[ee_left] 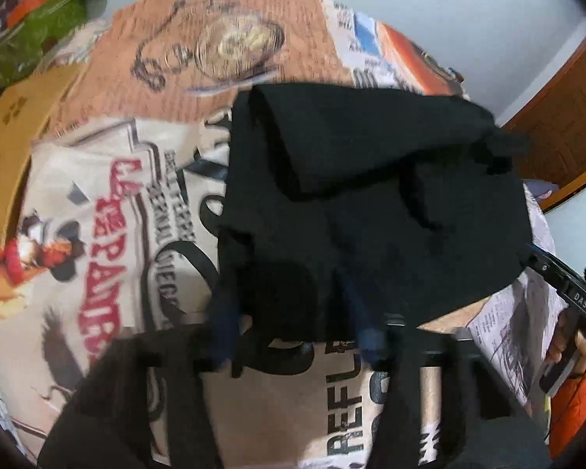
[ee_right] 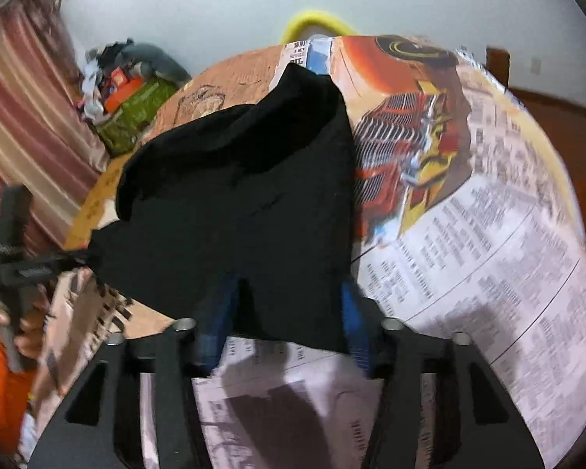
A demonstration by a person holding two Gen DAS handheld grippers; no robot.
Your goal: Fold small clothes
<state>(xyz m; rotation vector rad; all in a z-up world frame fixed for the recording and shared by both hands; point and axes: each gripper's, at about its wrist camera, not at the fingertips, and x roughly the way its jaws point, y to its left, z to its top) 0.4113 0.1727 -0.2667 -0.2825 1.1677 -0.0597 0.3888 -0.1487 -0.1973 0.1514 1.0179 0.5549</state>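
Tabletop (ee_left: 109, 203) fills both views, covered in a printed cloth of lettering, newsprint and a red truck picture, with a cardboard box (ee_left: 15, 125) along its left edge and a green bag (ee_right: 136, 113) beyond that at the far left. On it, roughly in the middle, lies the black garment (ee_left: 363, 203), loosely doubled, with a folded flap across its far part and its near hem lying just in front of both claws. Its long axis runs left to right, from one claw toward the other.

The left claw (ee_left: 297, 332) points steeply down at the left part of that near hem. Its blue fingers (ee_left: 222, 324) stand moderately apart with the cloth edge lying between them, but the frame is blurred and dark, so I cannot tell whether they pinch it. The right claw (ee_right: 281, 332) sits the same way at the right part of the hem, its blue fingers (ee_right: 353, 324) straddling the edge, and the grip is equally unclear. The garment stretches away from both claws toward the far side, and neither hand looks nearer, so a fold would likely carry the hem forward with both together.
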